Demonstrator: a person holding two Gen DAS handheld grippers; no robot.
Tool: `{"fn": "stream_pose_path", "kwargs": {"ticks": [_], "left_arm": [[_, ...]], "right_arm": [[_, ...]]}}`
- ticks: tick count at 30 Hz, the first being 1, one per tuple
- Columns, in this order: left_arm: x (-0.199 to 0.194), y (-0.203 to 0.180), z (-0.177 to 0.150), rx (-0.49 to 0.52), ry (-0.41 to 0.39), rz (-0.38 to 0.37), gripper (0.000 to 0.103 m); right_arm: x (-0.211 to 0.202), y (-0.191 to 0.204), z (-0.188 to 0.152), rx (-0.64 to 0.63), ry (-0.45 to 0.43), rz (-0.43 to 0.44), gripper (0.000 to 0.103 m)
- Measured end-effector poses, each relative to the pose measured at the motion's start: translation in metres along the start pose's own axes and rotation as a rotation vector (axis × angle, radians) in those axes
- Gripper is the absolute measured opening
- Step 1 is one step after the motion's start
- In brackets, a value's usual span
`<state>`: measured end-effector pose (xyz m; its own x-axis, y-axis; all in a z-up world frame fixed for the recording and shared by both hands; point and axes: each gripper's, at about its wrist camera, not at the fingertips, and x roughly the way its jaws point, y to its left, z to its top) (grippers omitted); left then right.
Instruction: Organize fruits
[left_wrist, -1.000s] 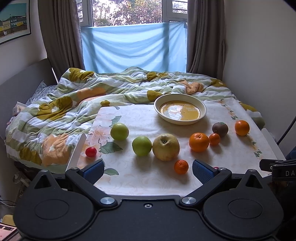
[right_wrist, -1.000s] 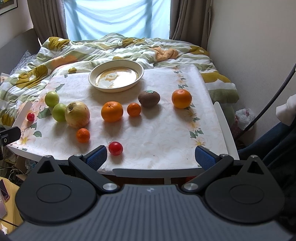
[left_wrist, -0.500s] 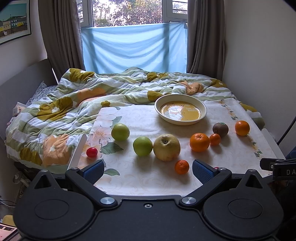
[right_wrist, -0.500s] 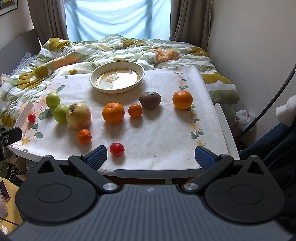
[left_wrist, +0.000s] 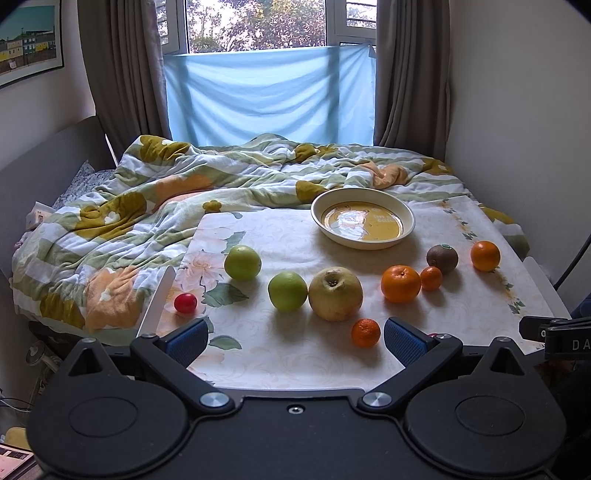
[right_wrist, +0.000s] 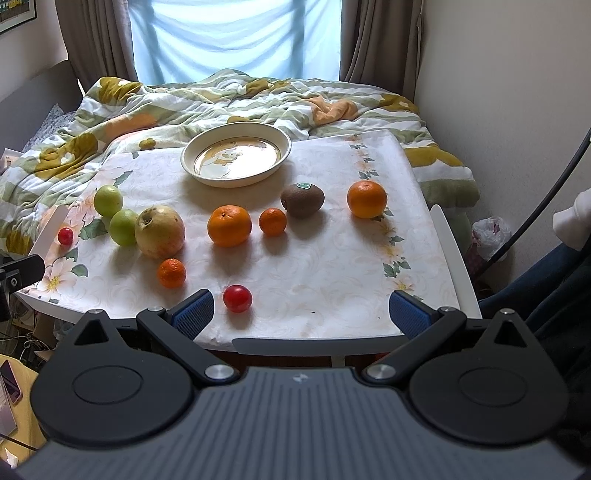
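Note:
Fruit lies loose on a white floral table (left_wrist: 280, 236). Two green apples (left_wrist: 242, 262) (left_wrist: 287, 290) and a yellow pear (left_wrist: 335, 293) sit left of centre, with oranges (left_wrist: 400, 283) (left_wrist: 485, 255), small tangerines (left_wrist: 365, 332) (left_wrist: 431, 278), a kiwi (left_wrist: 442, 258) and a red tomato (left_wrist: 185, 303). An empty cream bowl (left_wrist: 334, 230) stands at the back. My left gripper (left_wrist: 293, 338) is open and empty at the near edge. My right gripper (right_wrist: 300, 309) is open and empty, with a second tomato (right_wrist: 237, 298) near its left finger (right_wrist: 192, 312).
A rumpled flowered quilt (left_wrist: 147, 206) covers the bed behind and left of the table. A wall (right_wrist: 517, 110) runs along the right side. The right gripper's body (left_wrist: 561, 332) shows at the right edge of the left wrist view.
Both grippers have drifted very slightly; the fruit and bowl have not moved.

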<state>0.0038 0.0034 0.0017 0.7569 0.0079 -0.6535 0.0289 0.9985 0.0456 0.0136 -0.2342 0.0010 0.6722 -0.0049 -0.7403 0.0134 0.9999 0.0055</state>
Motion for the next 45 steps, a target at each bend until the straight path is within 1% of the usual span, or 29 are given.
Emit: {"fn": "stream_pose_path", "kwargs": {"ticks": [25, 32, 36, 38, 42, 45], "left_arm": [[-0.001, 0.001, 0.0, -0.004, -0.003, -0.004, 0.103], [0.004, -0.004, 0.005, 0.015, -0.009, -0.019, 0.103], [0.014, -0.008, 0.006, 0.021, -0.011, -0.036, 0.103], [0.021, -0.011, 0.004, 0.034, -0.021, -0.025, 0.103], [0.038, -0.019, -0.002, 0.091, -0.034, 0.017, 0.103], [0.055, -0.021, -0.009, 0.115, -0.028, 0.011, 0.103]], "right_arm": [[-0.004, 0.002, 0.0, 0.006, -0.01, 0.002, 0.103], [-0.008, 0.0, 0.0, 0.007, -0.027, 0.023, 0.103], [-0.002, -0.001, 0.002, -0.015, -0.024, 0.036, 0.103], [0.006, -0.002, 0.003, -0.027, -0.017, 0.043, 0.103], [0.025, -0.003, -0.002, -0.047, -0.006, 0.07, 0.103], [0.043, -0.003, -0.008, -0.066, 0.004, 0.093, 0.103]]}}
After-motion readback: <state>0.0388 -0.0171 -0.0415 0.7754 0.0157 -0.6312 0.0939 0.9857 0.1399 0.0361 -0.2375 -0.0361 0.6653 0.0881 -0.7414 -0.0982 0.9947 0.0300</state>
